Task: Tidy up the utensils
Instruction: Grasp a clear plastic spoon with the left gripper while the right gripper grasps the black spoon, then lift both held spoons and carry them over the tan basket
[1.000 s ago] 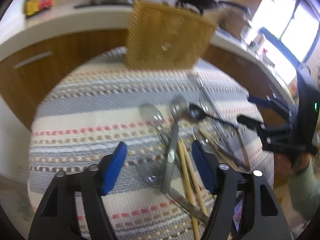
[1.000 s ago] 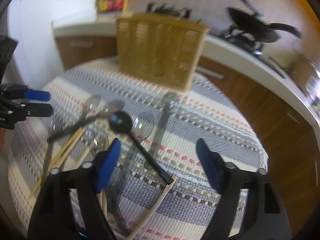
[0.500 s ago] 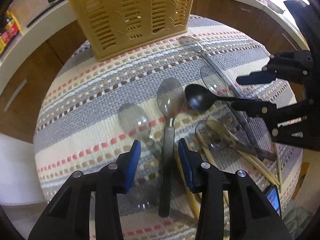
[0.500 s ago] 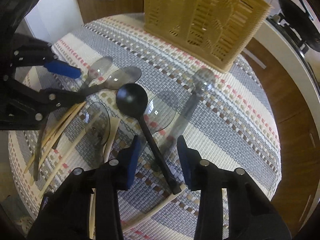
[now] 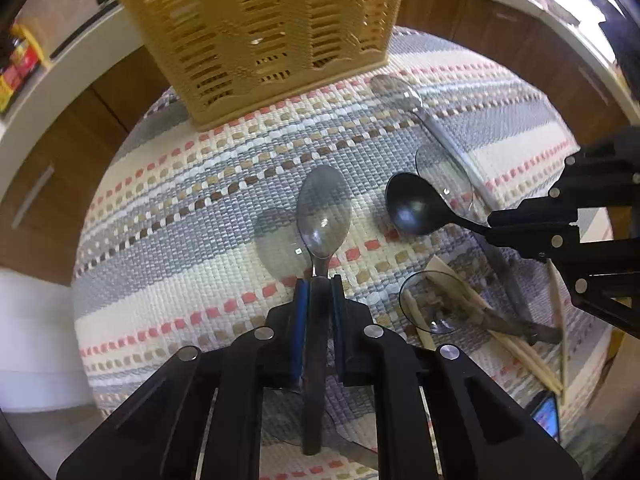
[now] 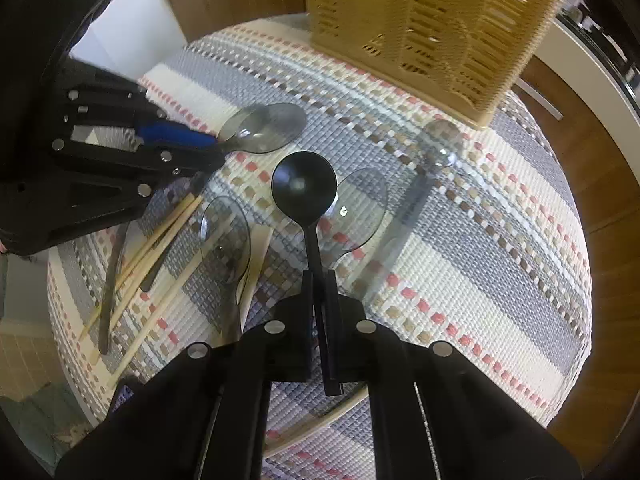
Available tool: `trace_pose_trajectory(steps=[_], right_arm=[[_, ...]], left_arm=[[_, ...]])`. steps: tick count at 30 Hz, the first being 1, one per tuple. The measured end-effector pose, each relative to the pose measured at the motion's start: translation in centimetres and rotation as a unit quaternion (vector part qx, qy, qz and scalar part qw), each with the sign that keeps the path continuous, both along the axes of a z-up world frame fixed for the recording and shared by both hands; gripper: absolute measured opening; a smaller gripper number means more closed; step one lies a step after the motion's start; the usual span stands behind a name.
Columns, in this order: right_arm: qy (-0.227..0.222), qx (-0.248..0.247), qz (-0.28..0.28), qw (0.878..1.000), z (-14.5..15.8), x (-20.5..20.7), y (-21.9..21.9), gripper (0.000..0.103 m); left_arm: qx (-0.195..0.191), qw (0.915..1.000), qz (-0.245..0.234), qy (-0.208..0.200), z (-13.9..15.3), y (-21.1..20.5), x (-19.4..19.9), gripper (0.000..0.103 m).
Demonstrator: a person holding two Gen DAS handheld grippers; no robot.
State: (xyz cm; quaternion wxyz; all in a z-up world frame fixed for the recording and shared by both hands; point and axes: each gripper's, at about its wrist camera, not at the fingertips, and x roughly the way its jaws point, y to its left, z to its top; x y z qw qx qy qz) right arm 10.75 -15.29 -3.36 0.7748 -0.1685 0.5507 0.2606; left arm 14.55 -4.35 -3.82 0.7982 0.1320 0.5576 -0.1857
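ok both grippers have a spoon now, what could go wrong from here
1. The left gripper pinches the grey spoon by its narrow handle, bowl far out front; it may pivot or slip when lifted.
2. The black spoon in the right gripper lies beside a clear spoon and may drag it along.
3. Both grippers are close together; heading for the basket at once, they could collide.
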Motion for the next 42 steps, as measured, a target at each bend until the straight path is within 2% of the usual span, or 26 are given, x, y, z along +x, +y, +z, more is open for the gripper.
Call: trace_pose_trajectory(steps=[4,7,9,12,16,19,21,23,25,29,36,38,40,42], right_arm=[[-0.013,0.047,-0.024,0.999,1.9,-0.3,-1.6,0.003],[-0.027,0.091,-0.040,0.995,3.5,-0.4,-2.9,0.003],[-0.037,0.115,-0.053,0.991,4.4,-0.4,-3.8,0.002],[-0.030,0.095,-0.067,0.993,4.1,0.3,-4.6,0.002],[0.015,0.078,-0.062,0.995,1.9,0.6,-4.8,0.002],[0.012,0.080,-0.041,0.996,2.6,0.0,-4.9,0.004],[-0.001,0.073,-0.026,0.997,2.9,-0.2,-4.3,0.010],[-0.011,0.059,-0.007,0.998,3.1,-0.2,-3.2,0.027],[-0.015,0.042,0.018,0.999,3.0,0.2,-1.9,0.033],[-0.020,-0.018,0.087,0.996,2.2,0.6,0.4,0.033],[-0.005,-0.072,0.156,0.985,0.8,1.1,2.4,0.032],[0.002,-0.090,0.169,0.981,0.1,1.1,3.3,0.024],[-0.001,-0.112,0.169,0.979,-0.5,1.3,3.8,0.021],[0.007,-0.107,0.163,0.981,-0.4,1.8,4.0,0.016]], left_arm=[[-0.039,0.9985,0.023,-0.031,1.6,1.3,-0.2,0.009],[-0.098,0.9918,0.044,-0.070,4.1,2.9,-0.6,0.009],[-0.117,0.9876,0.054,-0.090,5.4,3.8,-0.7,0.009],[-0.132,0.9831,0.071,-0.105,6.4,4.7,-0.5,0.009],[-0.136,0.9815,0.079,-0.109,6.6,5.9,-1.0,0.009],[-0.137,0.9813,0.075,-0.112,6.5,6.3,-1.5,0.009],[-0.140,0.9810,0.072,-0.114,6.1,6.0,-1.2,0.009],[-0.144,0.9806,0.068,-0.115,5.7,5.5,-1.1,0.009],[-0.146,0.9804,0.063,-0.116,5.7,5.5,-1.2,0.009],[-0.145,0.9805,0.056,-0.121,5.8,5.6,-1.6,0.009],[-0.145,0.9803,0.049,-0.125,5.6,5.8,-1.6,0.009],[-0.147,0.9802,0.050,-0.123,5.5,6.0,-1.4,0.009],[-0.148,0.9802,0.049,-0.122,5.4,6.1,-1.1,0.009],[-0.149,0.9800,0.048,-0.122,5.3,6.1,-1.0,0.009]])
